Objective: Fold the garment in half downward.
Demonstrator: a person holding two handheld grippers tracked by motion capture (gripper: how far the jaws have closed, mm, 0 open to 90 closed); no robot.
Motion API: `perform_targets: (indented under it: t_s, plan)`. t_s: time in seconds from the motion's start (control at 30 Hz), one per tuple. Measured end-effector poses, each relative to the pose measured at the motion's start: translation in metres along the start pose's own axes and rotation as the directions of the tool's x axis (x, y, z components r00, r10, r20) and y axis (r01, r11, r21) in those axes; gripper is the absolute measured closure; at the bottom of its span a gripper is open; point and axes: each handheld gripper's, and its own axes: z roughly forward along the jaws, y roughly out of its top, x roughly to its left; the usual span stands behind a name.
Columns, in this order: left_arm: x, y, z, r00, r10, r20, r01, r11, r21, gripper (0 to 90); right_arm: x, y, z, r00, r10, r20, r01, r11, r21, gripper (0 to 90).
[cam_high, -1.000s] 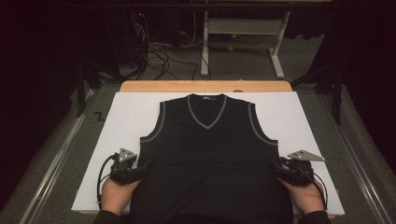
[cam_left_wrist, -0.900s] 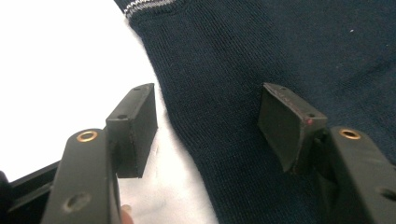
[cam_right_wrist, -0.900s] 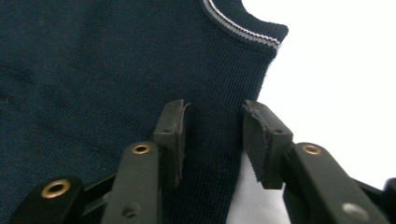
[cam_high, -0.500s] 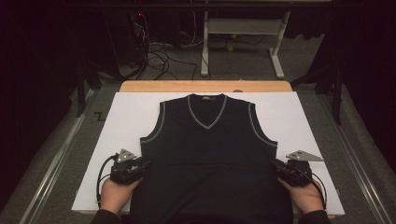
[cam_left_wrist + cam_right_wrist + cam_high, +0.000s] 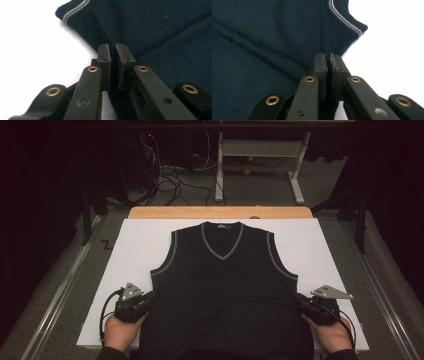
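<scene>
Pinching vest (image 5: pixel 225 290) side seams, left gripper (image 5: pixel 113 53) & right gripper (image 5: pixel 328 62) jaws just closed, fabric probably nipped, visible close-up.

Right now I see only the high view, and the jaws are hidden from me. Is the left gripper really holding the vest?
Observer: Yes. In the left gripper view, the left gripper has just closed, and its pads pinch the side edge of the vest.
Operator: And the other one?
Observer: The right gripper has just closed too, with the vest's other side edge between its pads.
</scene>
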Motion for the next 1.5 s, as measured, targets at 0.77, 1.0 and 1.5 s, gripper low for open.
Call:
perform_targets:
  t_s: [0.77, 1.0, 1.5]
  plan:
    - [-0.018, -0.021, -0.043, 0.9983, 0.057, 0.011, -0.056, 0.9964, -0.063, 78.9, 0.007, -0.025, -0.052, 0.9996, -0.022, -0.016, 0.021, 0.996, -0.081, 86.4]
    - [-0.020, -0.025, -0.050, 0.9979, 0.062, 0.017, -0.061, 0.9964, -0.060, 80.2, 0.007, -0.033, -0.064, 0.9999, -0.014, -0.007, 0.013, 0.995, -0.097, 88.0]
    - [-0.019, -0.028, -0.048, 0.9981, 0.048, 0.039, -0.046, 0.9980, -0.043, 74.7, 0.009, -0.035, -0.064, 0.9995, -0.029, -0.009, 0.028, 0.995, -0.097, 88.9]
